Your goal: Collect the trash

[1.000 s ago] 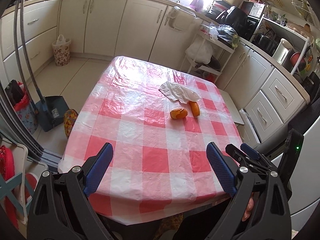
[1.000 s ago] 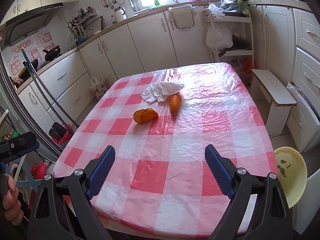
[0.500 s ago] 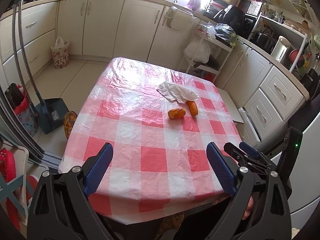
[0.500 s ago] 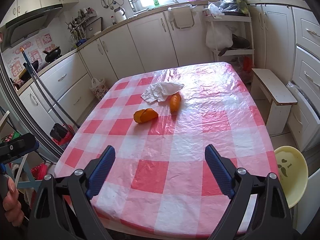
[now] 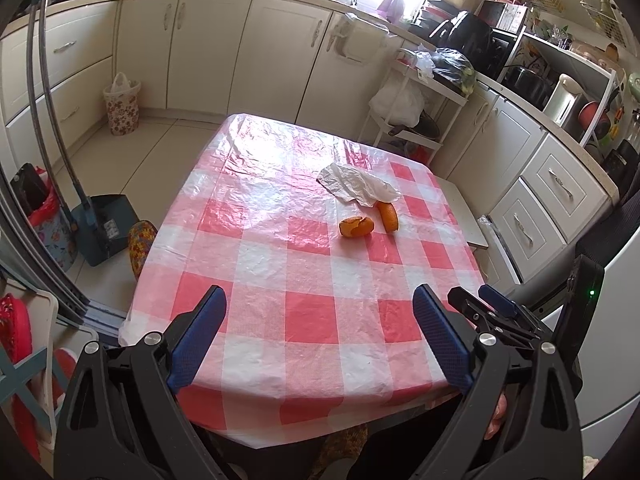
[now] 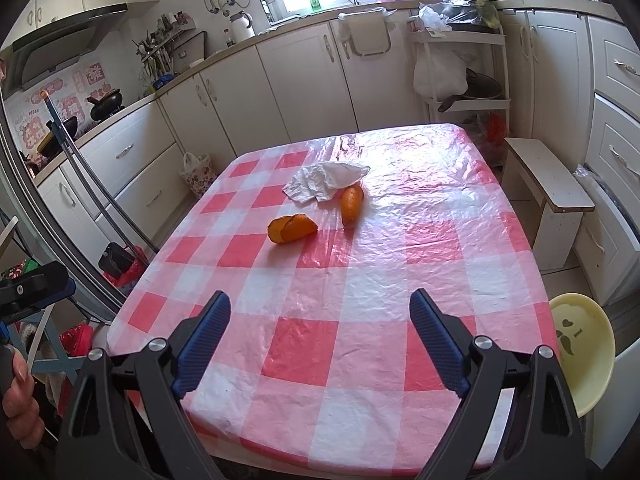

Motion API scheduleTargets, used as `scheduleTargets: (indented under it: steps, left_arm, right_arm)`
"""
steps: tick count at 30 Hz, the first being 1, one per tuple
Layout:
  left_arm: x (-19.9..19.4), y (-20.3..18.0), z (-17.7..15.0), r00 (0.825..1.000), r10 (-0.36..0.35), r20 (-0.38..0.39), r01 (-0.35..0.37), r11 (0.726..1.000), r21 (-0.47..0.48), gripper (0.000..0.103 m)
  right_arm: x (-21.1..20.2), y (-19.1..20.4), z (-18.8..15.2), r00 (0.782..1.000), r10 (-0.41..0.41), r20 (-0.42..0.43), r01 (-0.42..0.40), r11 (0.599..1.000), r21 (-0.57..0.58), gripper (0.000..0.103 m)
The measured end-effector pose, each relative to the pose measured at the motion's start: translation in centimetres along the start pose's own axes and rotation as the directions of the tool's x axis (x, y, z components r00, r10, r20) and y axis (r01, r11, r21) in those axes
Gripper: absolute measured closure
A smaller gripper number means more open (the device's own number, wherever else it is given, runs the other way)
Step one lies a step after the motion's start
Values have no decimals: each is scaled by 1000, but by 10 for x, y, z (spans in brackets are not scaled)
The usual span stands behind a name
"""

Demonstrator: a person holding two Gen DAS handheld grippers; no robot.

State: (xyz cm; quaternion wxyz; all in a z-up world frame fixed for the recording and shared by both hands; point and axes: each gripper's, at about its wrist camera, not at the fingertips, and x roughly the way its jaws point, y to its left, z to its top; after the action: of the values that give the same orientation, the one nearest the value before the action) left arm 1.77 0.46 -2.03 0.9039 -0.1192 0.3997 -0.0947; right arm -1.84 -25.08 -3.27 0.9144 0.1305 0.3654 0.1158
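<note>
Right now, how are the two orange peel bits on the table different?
The left peel curls into a split shell, alone; the right peel is a longer, narrower strip whose far end meets the crumpled tissue. Both are orange and lie on the checked tablecloth.

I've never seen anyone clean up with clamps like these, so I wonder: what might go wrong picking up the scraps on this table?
1. The orange peel pieces are curled and rounded; they might roll or squirt out of the jaws.
2. The crumpled tissue overlaps one peel, so grabbing either could drag the other.
3. The plastic tablecloth is wrinkled and loose; a low grab might pinch it too.
Both the left gripper and right gripper are open and empty.
</note>
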Motion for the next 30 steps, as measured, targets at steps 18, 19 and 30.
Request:
scheduleTargets:
  steps: [18, 19, 30]
  left_arm:
    - [0, 1, -1, 1000, 0, -2, 0, 1000, 2, 12]
    - [0, 3, -1, 1000, 2, -2, -2, 1000, 0, 12]
    - [42, 52, -7, 998, 28, -61, -34, 994, -101, 12]
  right_arm:
    - [-1, 2, 0, 1000, 18, -5, -18, 1000, -8, 16]
    - [-3, 3, 1, 1000, 30, -1, -30, 1000, -4, 16]
    - [27, 15, 59, 998, 58, -10, -59, 990, -131, 16]
